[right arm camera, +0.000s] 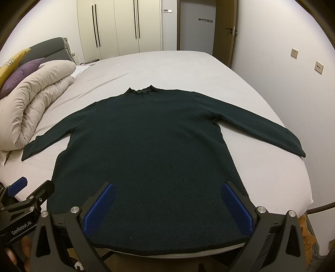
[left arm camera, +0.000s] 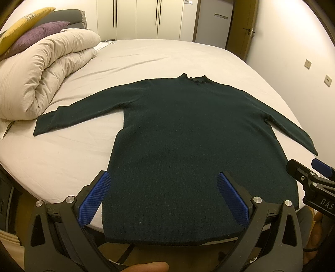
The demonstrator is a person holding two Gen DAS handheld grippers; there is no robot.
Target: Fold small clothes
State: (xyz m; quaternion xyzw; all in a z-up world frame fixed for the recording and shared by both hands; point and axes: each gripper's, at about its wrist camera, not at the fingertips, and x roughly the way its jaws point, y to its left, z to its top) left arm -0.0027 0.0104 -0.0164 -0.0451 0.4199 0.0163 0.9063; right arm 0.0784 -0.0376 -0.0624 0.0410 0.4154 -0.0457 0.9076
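Beige quilting is seen at the far left, where a rolled duvet point(left arm camera: 41, 77) is heaped on the bed point(left arm camera: 146, 56) with a purple cushion point(left arm camera: 35, 37) and a yellow cushion point(left arm camera: 23, 23) stacked behind it against a grey headboard point(left arm camera: 69, 17). Just beside the duvet's lower fold, the cuff of one sleeve is laid flat on the pale sheet. A dark green sweater point(left arm camera: 188, 136) is spread face-down or face-up (which cannot be told) across the middle of the bed, its ruffled collar pointed toward the wardrobe doors point(left arm camera: 136, 18) and its hem brought to the near edge of the mattress, slightly overhanging it. Both sleeves are stretched outward and angled toward the near edge. The left gripper point(left arm camera: 163, 198) is held over the hem's left portion with its blue ribbed pads spread wide apart, nothing being clamped between them; whether the pads touch the knit cannot be told. Further right, the right gripper point(right arm camera: 167, 207) is held over the hem in the same manner, jaws wide apart and nothing gripped. Each tool is glimpsed at the edge of the other's view. At the far right, a white wall with two socket plates point(right arm camera: 318, 67) and a brown door point(right arm camera: 228, 31) are seen beyond the bed.
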